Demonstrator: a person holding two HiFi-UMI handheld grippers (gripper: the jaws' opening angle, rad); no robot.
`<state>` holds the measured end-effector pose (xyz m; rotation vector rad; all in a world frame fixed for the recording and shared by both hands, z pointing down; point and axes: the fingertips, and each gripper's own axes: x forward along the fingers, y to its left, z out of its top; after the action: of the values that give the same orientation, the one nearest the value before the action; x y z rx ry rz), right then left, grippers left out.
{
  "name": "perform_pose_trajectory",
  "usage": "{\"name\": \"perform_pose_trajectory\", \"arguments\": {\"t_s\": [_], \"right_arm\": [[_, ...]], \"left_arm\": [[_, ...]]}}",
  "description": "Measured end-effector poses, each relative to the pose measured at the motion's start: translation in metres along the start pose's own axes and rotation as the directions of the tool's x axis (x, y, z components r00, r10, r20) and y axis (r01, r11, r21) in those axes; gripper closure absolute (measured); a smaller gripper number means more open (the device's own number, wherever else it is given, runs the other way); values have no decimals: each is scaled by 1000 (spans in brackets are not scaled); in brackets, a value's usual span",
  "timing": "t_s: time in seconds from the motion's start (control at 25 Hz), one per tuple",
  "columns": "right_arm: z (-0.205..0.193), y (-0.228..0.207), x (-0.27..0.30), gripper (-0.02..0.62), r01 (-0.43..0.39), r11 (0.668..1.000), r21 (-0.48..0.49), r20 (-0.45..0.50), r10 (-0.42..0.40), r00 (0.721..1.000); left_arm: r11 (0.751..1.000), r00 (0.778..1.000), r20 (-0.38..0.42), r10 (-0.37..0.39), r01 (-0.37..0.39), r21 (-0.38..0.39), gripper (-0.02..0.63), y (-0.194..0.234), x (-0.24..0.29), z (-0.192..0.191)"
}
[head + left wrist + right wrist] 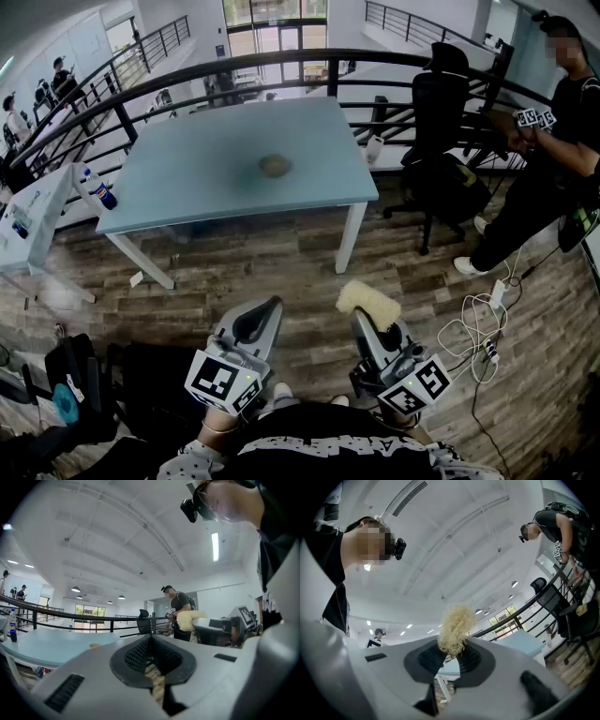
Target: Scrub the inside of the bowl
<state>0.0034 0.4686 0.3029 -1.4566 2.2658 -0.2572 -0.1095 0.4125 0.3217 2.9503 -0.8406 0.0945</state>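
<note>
We hold both grippers side by side before us. The left gripper [265, 311] is closed on nothing; the right gripper [364, 321], tilted slightly up, clamps a pale scrubber [367, 302].

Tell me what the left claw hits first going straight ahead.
Nothing close; likely the blue table near its right end, or the black railing behind if it clears the top. Depth unclear.

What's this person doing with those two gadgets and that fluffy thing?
A person stands back from the blue table, holding two tools. The right tool is clamped on a pale fibrous scrubber; the left tool is shut and empty. The bowl sits untouched on the table, so scrubbing has not started.
</note>
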Motion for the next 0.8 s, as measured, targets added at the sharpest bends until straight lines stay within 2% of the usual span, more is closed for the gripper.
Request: {"name": "perform_pose_trajectory", "arguments": {"t_s": [0.36, 0.8], "right_arm": [[11, -15, -9, 538, -21, 1000, -6, 2, 21, 1000], [27, -40, -36, 537, -66, 996, 58, 26, 65, 998]], "left_arm": [[1000, 1000, 12, 19, -19, 14, 591, -12, 14, 6], [998, 998, -4, 56, -56, 15, 591, -41, 30, 4]]}}
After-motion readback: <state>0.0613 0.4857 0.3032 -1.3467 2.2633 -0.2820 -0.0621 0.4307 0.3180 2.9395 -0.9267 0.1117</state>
